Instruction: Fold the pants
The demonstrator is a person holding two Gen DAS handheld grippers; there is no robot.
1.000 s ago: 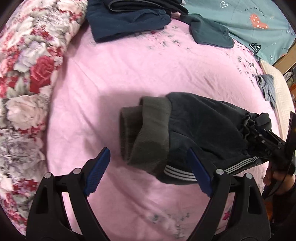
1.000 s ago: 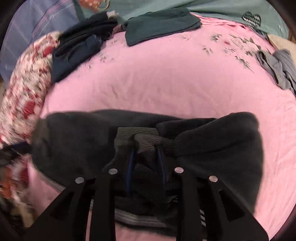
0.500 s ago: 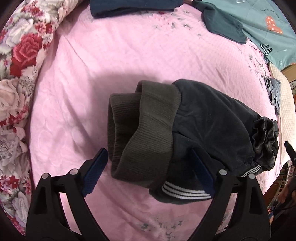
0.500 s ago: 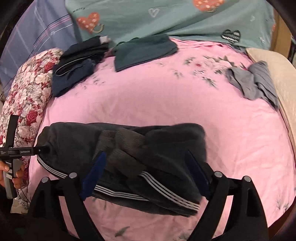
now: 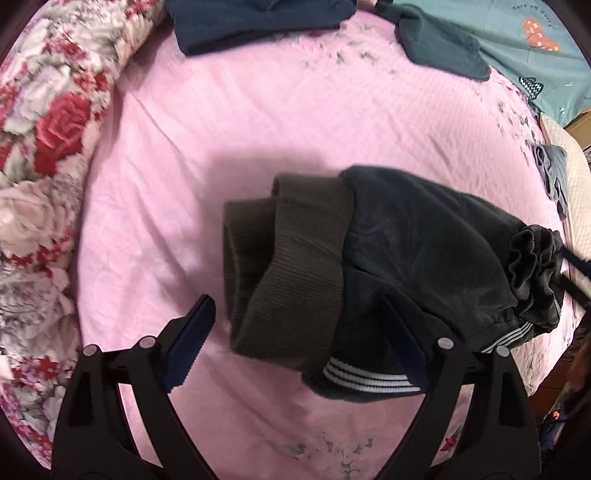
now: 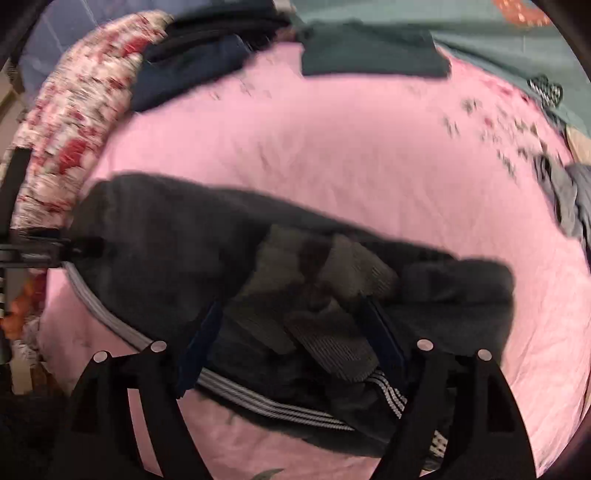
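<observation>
Dark grey track pants (image 5: 424, 258) with white side stripes lie folded into a bundle on the pink bedsheet (image 5: 258, 129), their ribbed olive cuffs (image 5: 291, 266) on top at the left end. My left gripper (image 5: 295, 332) is open just above the cuff end, touching nothing. In the blurred right wrist view the same pants (image 6: 166, 258) lie below my right gripper (image 6: 291, 350), which is open with its fingers spread over the cuffs (image 6: 332, 295). The left gripper's tip shows at the left edge of the right wrist view (image 6: 33, 251), close to the pants' end.
A floral quilt (image 5: 40, 166) runs along the left side. Folded dark clothes (image 5: 258, 18) and a teal garment (image 5: 443, 51) lie at the far edge by a teal pillow (image 5: 535, 44). A crumpled grey garment (image 5: 554, 173) lies at the right.
My right gripper let go of the pants about a second ago, rose, and has now dropped back low over the cuffs, still open. My left gripper stayed open and shifted slightly.
</observation>
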